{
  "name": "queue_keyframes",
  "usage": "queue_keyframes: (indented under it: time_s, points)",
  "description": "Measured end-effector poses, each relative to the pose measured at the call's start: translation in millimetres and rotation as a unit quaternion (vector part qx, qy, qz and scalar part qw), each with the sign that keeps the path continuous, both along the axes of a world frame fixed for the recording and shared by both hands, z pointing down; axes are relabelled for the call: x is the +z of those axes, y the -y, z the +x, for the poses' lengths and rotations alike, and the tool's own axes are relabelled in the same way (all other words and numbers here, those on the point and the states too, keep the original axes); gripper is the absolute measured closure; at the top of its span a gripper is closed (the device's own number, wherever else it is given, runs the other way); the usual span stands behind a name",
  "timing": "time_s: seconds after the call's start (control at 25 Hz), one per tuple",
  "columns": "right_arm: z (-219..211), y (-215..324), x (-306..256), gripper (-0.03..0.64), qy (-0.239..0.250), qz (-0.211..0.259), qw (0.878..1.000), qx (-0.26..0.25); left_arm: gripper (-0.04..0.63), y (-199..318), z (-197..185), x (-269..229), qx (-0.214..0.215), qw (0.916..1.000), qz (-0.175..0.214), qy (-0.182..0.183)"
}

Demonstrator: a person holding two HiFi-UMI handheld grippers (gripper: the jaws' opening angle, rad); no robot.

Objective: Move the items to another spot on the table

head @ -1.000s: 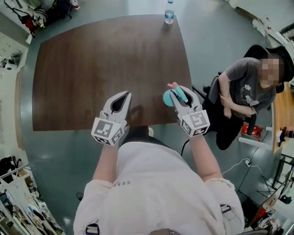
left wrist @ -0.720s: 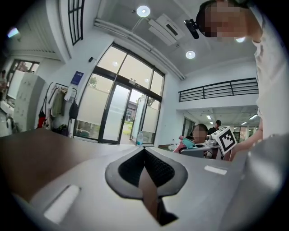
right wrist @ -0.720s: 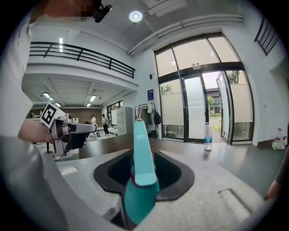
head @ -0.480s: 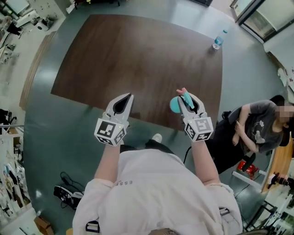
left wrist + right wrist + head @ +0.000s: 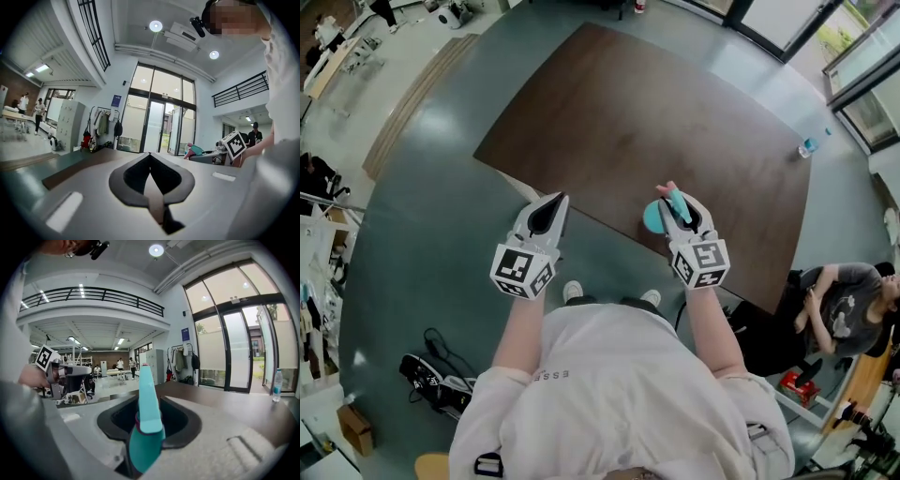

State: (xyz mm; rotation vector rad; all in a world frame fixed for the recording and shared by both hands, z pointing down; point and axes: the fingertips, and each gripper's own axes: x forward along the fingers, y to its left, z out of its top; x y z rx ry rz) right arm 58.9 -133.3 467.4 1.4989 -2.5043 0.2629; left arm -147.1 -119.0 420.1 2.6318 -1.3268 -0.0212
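Wood grain, dark brown and matte, covers the bench [image 5: 609, 103], a broad rectangular slab with rounded corners that lies slantwise across a smooth grey-green floor [image 5: 422, 197] with a dull sheen.

The right hand-held gripper [image 5: 675, 197] is clamped on the teal item [image 5: 654, 216]. Its pale grey, matte plastic shell narrows to two jaws lined with dark padding. In the right gripper view the hand-held gripper [image 5: 149, 401] pinches the item [image 5: 144, 380] at mid-width. The piece is smooth and plastic-looking, a slim tapering blade that stands up from a wider rounded base, with a thin magenta seam where the two parts meet. From the head view the item shows a round teal disc and a small pink tip, and it sits over the bench just inside the near edge.

The left hand-held gripper [image 5: 553, 200] has the same grey shell. In its own view the hand-held gripper [image 5: 150, 155] has its jaws pressed together to a point, with nothing between them, and the dark padding frames a teardrop-shaped hollow. It hangs over the floor, off the bench's near edge.

A clear water bottle [image 5: 807, 147] stands upright at the bench's far right corner.
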Motion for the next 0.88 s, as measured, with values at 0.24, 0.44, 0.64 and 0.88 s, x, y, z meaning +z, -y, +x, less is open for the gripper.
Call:
queue_keyframes:
  time_s: [0.24, 0.44, 0.64, 0.88]
  points:
    - [-105, 20, -1, 0.494, 0.004, 0.007, 0.999, -0.039, 0.578, -2, -108, -4, -0.044, 0.9990, 0.009, 0.005]
    - [-178, 33, 0, 0.494, 0.003, 0.002, 0.997, -0.078, 0.578, -11, -184, -8, -0.103, 0.9946, 0.014, 0.005]
    - [-239, 50, 2, 0.494, -0.004, -0.008, 0.992, -0.125, 0.578, -17, -240, 6, -0.154, 0.9880, -0.003, -0.009]
    - [-291, 101, 16, 0.494, -0.002, -0.019, 0.988, -0.154, 0.578, 17, -279, 22, -0.170, 0.9852, -0.019, -0.003]
